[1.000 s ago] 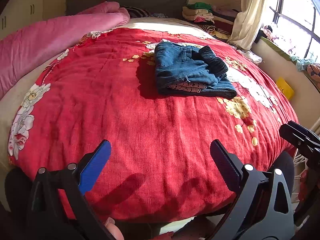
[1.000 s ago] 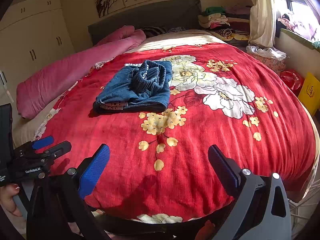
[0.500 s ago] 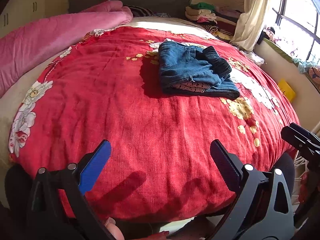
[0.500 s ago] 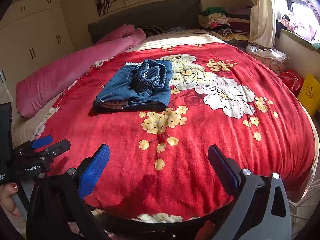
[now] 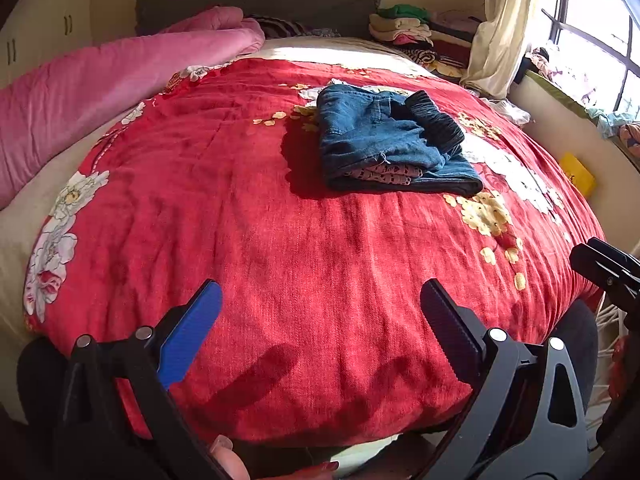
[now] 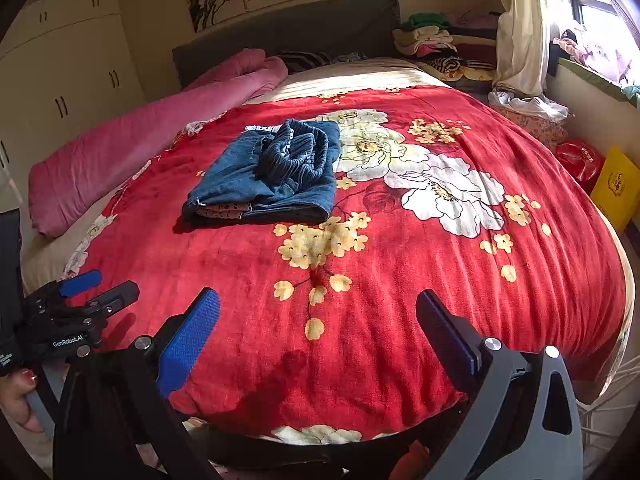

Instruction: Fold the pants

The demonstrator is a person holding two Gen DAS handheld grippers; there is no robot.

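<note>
The pants lie folded into a compact denim bundle on the red floral blanket, toward the middle of the bed and a little to the far side, with the dark ribbed waistband bunched on top and a patterned lining showing at the near fold. Both tools sit low at the foot of the bed, well apart from the bundle. The left gripper has its fingers spread wide with nothing between them, and the right gripper is the same, wide apart and empty over the blanket's near edge. Standing off like this gives both cameras a full look at the bundle, which suggests the folding is judged finished or nearly so. The waistband sits lumpy and not flat, so a last pat down might be wanted. A pink quilt lies rolled along the left side, clear of the work.
</note>
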